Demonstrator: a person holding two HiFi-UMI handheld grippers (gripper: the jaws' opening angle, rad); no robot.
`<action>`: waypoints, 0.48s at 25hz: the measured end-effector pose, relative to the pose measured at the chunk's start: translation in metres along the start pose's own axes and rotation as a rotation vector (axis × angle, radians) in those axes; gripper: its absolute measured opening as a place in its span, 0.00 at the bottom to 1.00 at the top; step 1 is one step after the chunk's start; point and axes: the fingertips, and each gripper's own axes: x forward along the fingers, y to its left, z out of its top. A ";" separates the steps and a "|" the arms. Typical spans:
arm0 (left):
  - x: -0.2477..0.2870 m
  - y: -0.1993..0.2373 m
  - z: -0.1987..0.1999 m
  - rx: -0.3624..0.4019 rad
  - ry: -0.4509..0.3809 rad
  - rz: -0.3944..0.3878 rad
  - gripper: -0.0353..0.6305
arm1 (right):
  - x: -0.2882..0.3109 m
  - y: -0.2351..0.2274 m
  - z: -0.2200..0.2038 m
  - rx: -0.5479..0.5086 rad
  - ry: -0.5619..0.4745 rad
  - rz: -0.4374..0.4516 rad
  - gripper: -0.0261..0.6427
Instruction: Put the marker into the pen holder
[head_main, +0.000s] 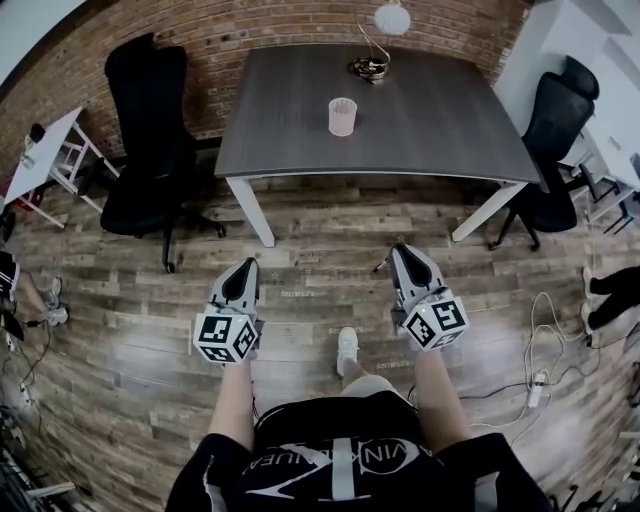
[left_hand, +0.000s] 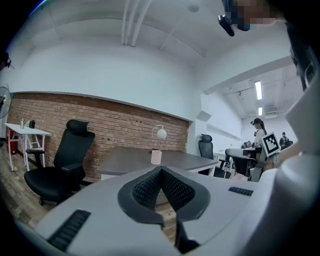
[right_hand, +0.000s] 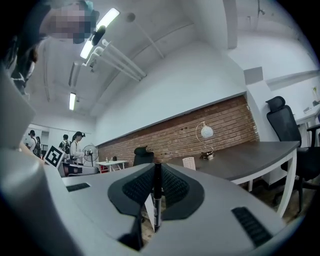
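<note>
In the right gripper view a black marker (right_hand: 157, 196) stands upright between the pads of my right gripper (right_hand: 157, 169), which is shut on it. From the head view that gripper (head_main: 400, 252) hangs over the wood floor, well short of the table, and the marker's end (head_main: 381, 266) pokes out at its left. The pen holder (head_main: 342, 116), a pale mesh cup, stands on the dark grey table (head_main: 420, 120) ahead; it also shows small in the right gripper view (right_hand: 189, 163) and the left gripper view (left_hand: 156, 157). My left gripper (head_main: 243, 266) is shut with nothing in it (left_hand: 161, 172).
A small lamp (head_main: 375, 45) sits at the table's far edge by the brick wall. One black office chair (head_main: 150, 130) stands left of the table, another (head_main: 555, 130) right. Cables and a power strip (head_main: 538, 385) lie on the floor at right. People stand at distant desks.
</note>
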 end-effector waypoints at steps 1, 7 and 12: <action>0.009 0.003 0.002 -0.002 0.002 0.008 0.07 | 0.009 -0.006 0.001 0.004 0.003 0.008 0.11; 0.058 0.013 0.009 -0.018 0.021 0.030 0.07 | 0.054 -0.037 0.011 0.014 0.013 0.047 0.11; 0.101 0.014 0.017 -0.015 0.029 0.036 0.07 | 0.083 -0.072 0.019 0.020 0.022 0.056 0.11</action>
